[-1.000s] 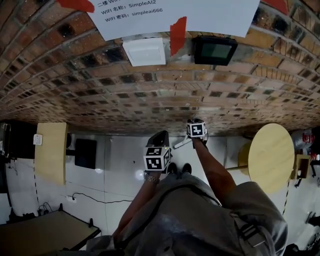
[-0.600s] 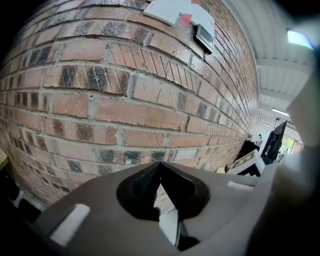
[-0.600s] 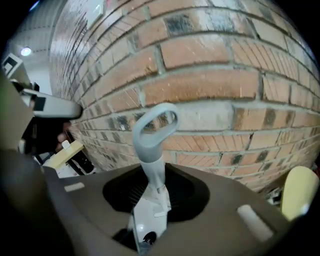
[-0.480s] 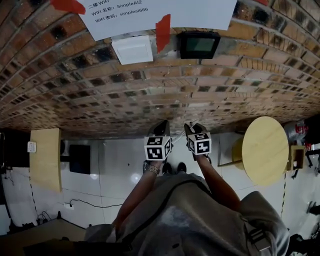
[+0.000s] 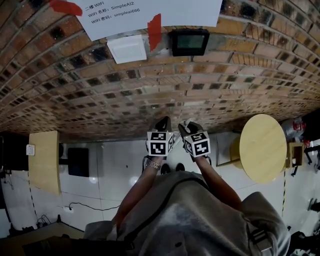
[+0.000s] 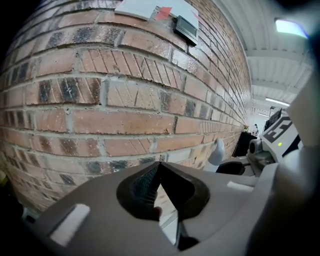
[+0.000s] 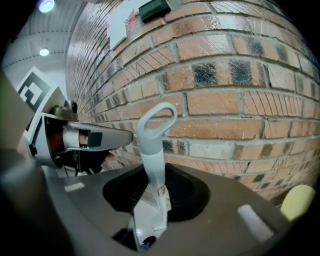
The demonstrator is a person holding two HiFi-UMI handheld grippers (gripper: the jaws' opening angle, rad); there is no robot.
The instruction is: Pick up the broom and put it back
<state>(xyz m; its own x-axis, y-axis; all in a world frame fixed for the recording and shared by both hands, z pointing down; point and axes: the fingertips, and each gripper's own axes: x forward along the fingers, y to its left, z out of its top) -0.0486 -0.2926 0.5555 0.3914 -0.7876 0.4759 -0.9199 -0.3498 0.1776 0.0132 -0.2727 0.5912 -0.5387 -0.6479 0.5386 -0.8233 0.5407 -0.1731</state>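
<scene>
The broom shows only as its white handle [image 7: 152,155], ending in a loop near the brick wall [image 7: 240,100]. My right gripper [image 7: 156,172] is shut on that handle, which stands upright between the pads; the brush end is hidden. In the head view the right gripper [image 5: 184,127] is held up close to the wall with the handle's tip [image 5: 187,121] just showing. My left gripper [image 5: 163,121] hangs right beside it, shut and empty. In the left gripper view the left gripper [image 6: 159,166] has its pads meeting at the tips, and the handle's loop [image 6: 216,152] is off to the right.
A brick wall [image 5: 160,95] fills the front, with a white box [image 5: 127,48], a black screen unit [image 5: 190,42] and a taped paper notice [image 5: 150,10]. A round yellow table [image 5: 264,147] stands right, a wooden tabletop [image 5: 44,160] and black box [image 5: 78,161] left. A cable [image 5: 85,205] lies on the floor.
My right gripper has risen with the broom handle and come in beside the left gripper. The left gripper has shifted a little and turned slightly.
</scene>
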